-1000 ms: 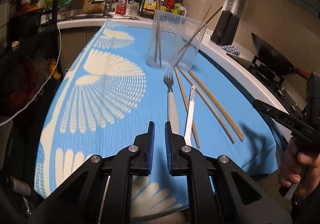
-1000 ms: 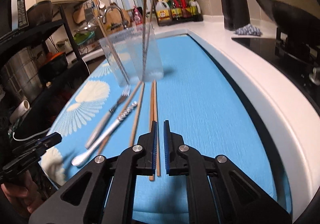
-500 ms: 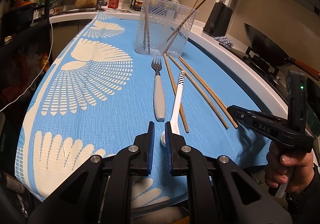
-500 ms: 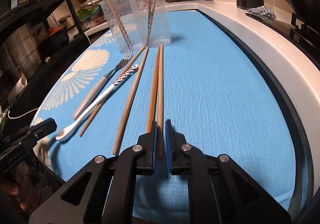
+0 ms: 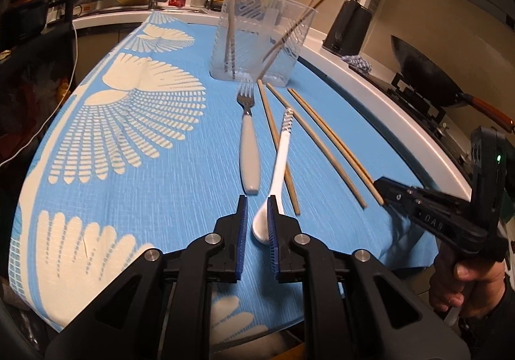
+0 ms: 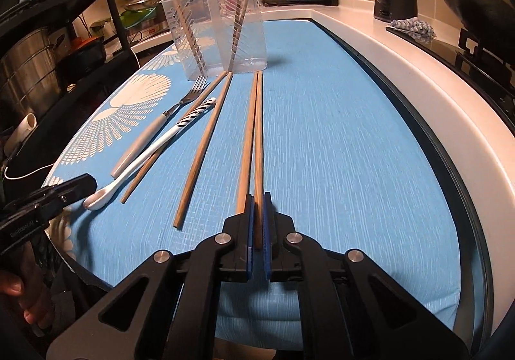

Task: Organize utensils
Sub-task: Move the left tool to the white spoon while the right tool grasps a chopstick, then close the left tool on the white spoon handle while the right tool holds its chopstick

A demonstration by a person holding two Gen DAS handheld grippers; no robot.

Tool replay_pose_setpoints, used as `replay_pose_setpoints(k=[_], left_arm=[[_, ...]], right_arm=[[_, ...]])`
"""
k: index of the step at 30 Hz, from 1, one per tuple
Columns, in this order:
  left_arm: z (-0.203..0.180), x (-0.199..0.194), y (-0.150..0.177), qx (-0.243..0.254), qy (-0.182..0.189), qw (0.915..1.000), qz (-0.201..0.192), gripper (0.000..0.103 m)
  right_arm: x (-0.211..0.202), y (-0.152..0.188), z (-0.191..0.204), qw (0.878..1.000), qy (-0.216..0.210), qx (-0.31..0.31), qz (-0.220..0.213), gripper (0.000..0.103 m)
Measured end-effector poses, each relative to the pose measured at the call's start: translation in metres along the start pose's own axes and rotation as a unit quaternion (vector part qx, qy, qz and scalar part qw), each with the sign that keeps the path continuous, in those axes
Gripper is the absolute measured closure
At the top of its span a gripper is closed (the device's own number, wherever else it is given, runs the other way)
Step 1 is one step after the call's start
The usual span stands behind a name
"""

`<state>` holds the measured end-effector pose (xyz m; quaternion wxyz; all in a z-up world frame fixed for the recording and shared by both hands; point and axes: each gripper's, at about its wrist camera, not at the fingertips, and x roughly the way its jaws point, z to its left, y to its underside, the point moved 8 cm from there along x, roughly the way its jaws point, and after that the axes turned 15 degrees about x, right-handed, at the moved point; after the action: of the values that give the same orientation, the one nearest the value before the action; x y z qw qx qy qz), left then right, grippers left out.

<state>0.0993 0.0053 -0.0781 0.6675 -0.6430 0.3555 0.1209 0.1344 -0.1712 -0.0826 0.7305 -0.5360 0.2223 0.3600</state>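
Both grippers line up on utensils lying on the blue-clothed bench [image 6: 338, 141].
The right gripper [image 6: 256, 215] pinches a wooden chopstick [image 6: 258, 134]; the left gripper [image 5: 257, 218], slightly spread, straddles the white ceramic spoon [image 5: 276, 173]; lifting toward the clear plastic holder [image 6: 219, 28] likely follows.

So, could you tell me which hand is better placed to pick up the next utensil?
Right. Its claw already straddles the near end of one chopstick. The left claw sits by the spoon bowl, not around it.
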Motion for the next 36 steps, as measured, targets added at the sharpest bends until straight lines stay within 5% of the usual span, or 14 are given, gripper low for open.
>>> replay_pose_setpoints(k=[2,10,23,36], left_arm=[[-0.004,0.002,0.006,-0.001,0.003,1.0,0.002,0.08],[-0.029,0.002,0.009,0.058,-0.052,0.9969,-0.007,0.084],[-0.026,0.0,0.004,0.026,-0.052,0.9982,-0.012,0.085],[0.036,-0.023,-0.008,-0.017,-0.091,0.9939,-0.061,0.093]], right_arm=[[-0.002,0.002,-0.001,1.0,0.0,-0.004,-0.001,0.098],[-0.003,0.003,0.0,1.0,0.001,-0.011,-0.002,0.098],[-0.004,0.005,0.001,1.0,0.0,-0.013,-0.004,0.098],[-0.004,0.005,0.002,1.0,0.001,-0.014,-0.003,0.097]])
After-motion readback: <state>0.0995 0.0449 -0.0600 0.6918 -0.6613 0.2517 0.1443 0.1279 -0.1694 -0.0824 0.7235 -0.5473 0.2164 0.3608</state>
